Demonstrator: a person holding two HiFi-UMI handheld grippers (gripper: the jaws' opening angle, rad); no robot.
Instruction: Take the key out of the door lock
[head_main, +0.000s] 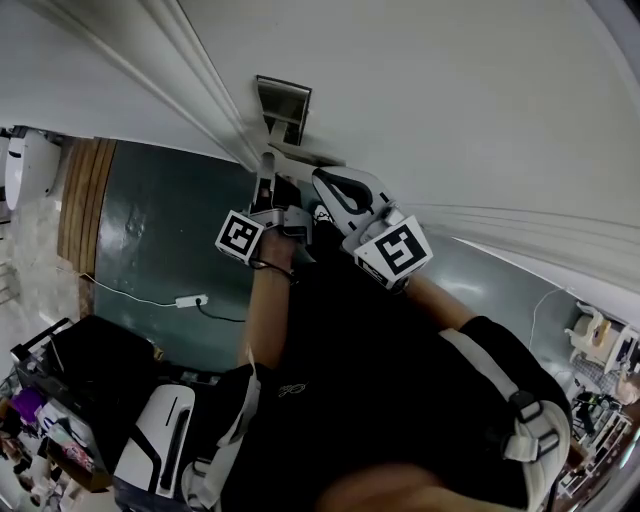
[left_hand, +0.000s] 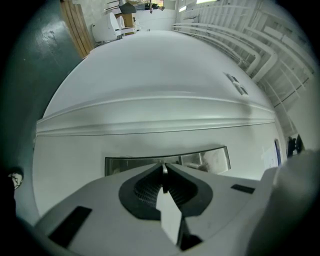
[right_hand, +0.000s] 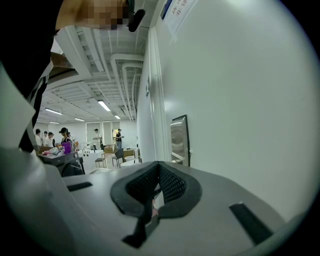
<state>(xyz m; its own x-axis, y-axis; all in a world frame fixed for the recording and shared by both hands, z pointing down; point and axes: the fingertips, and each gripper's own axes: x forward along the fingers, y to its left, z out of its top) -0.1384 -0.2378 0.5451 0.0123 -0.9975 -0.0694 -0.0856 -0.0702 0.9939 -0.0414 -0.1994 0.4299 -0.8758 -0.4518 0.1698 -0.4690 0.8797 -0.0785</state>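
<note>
A metal lock plate (head_main: 283, 105) is set in the white door (head_main: 450, 110). My left gripper (head_main: 269, 165) reaches up to just below the plate. In the left gripper view the left gripper (left_hand: 164, 169) has its jaws pressed together on a thin grey sliver, the key (left_hand: 164, 171), seen edge-on right in front of the lock plate (left_hand: 207, 159). The right gripper (head_main: 322, 182) hangs beside the left one, a little lower and to the right. In its own view the right gripper (right_hand: 159, 166) is shut with nothing clearly between the tips, and the lock plate (right_hand: 180, 140) stands off to its right.
The door frame mouldings (head_main: 180, 70) run along the left of the door. Below lies a dark green floor (head_main: 150, 230) with a white power strip (head_main: 190, 300) and cable. A black case (head_main: 90, 370) and a white device (head_main: 160, 440) sit at lower left. Several people (right_hand: 65, 140) stand among tables far behind.
</note>
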